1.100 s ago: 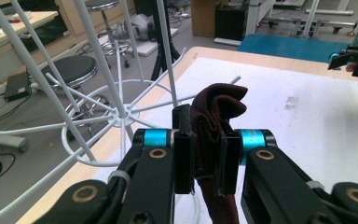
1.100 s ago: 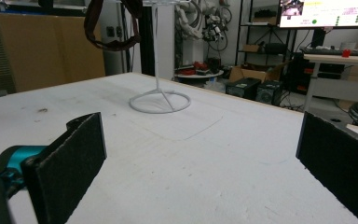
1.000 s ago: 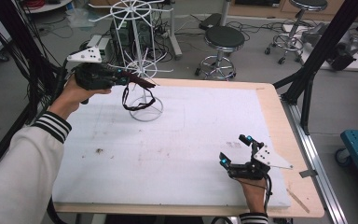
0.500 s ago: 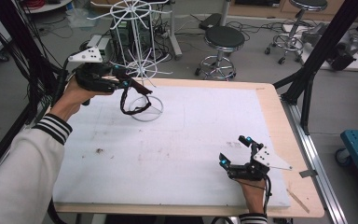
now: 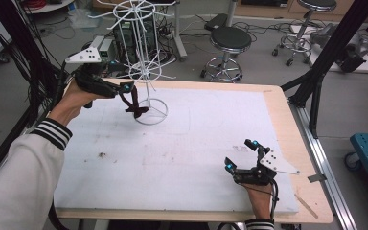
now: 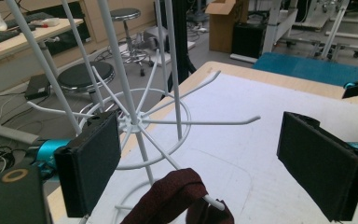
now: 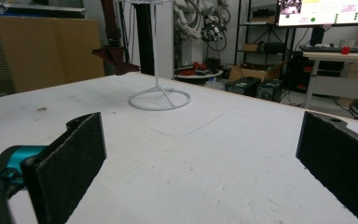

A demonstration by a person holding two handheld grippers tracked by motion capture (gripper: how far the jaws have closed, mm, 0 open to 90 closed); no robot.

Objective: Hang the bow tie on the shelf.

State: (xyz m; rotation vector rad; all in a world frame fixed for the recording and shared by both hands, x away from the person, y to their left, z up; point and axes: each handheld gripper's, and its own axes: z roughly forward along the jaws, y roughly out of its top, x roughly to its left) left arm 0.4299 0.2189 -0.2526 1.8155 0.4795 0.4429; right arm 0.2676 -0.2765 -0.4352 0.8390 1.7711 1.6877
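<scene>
White sheeting covers the table (image 5: 182, 158), with stools and cabling on the workshop floor behind it. A white wire rack (image 5: 146, 72) stands near the far left corner, its ring base on the sheet. A dark red fabric loop (image 6: 170, 198) hangs over one lower prong of the rack, just in front of the left gripper (image 5: 124, 91). In the left gripper view that gripper's jaws stand spread apart, one on each side of the loop and not pinching it. The step in hand appears to be hanging the loop on the rack or releasing it; the next move probably calls for drawing the gripper straight back without snagging the fabric. The loop's long axis runs downward from the prong. The right gripper (image 5: 243, 155) rests near the near right corner, jaws spread and empty.
</scene>
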